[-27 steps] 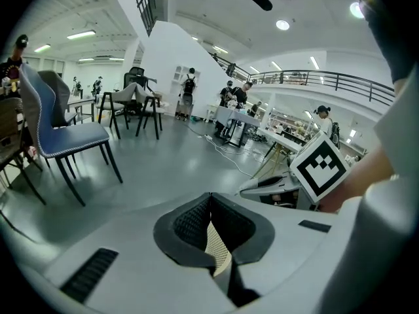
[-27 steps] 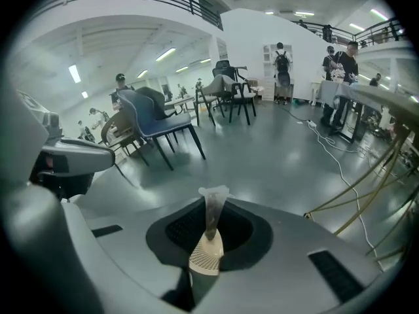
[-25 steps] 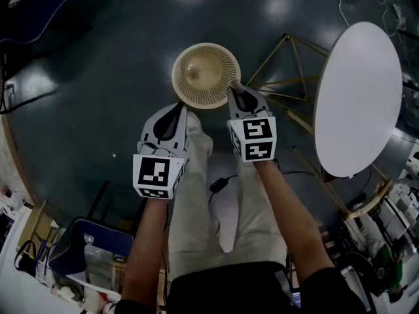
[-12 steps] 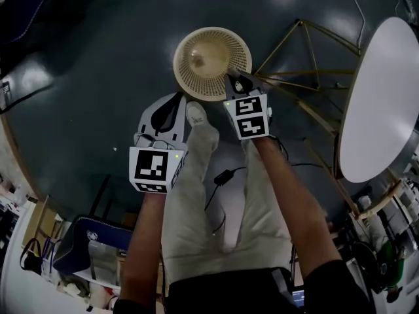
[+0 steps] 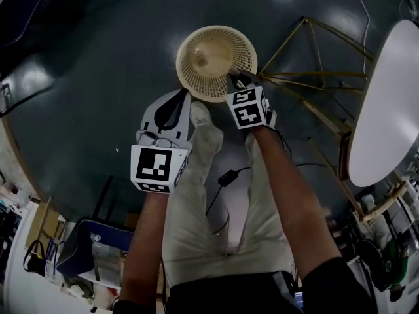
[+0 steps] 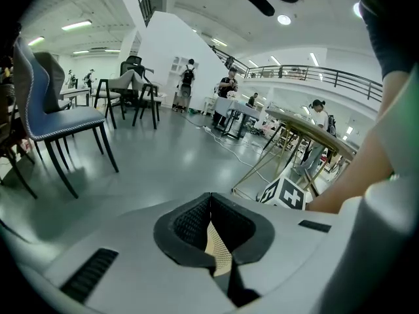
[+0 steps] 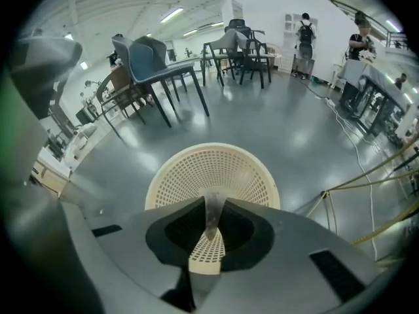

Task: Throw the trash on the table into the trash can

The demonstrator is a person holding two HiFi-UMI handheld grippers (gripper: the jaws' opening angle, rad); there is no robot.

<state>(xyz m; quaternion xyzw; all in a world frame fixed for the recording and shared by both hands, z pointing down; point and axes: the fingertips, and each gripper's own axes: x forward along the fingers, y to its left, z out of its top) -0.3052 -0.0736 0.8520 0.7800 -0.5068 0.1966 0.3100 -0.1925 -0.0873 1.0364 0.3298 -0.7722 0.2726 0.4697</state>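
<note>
The trash can (image 5: 216, 63) is a round cream mesh basket on the dark floor, just ahead of the person's feet. My right gripper (image 5: 237, 84) reaches its near right rim and is shut on a thin grey scrap of trash (image 7: 212, 220), which hangs above the basket (image 7: 213, 172) in the right gripper view. My left gripper (image 5: 175, 107) sits lower left of the basket, short of its rim. Its jaws are shut with nothing between them in the left gripper view (image 6: 210, 198), where a sliver of the mesh basket (image 6: 218, 252) shows below them.
A white oval table (image 5: 387, 103) on slanted gold legs (image 5: 308, 51) stands to the right. A black cable (image 5: 226, 178) lies between the person's legs. A blue chair (image 5: 91, 250) is at the lower left. More chairs (image 7: 157, 67) stand farther off.
My right gripper has moved forward and slightly up to the basket's rim with the scrap. The head view has shifted, sliding the table towards the right edge. The left gripper has barely moved.
</note>
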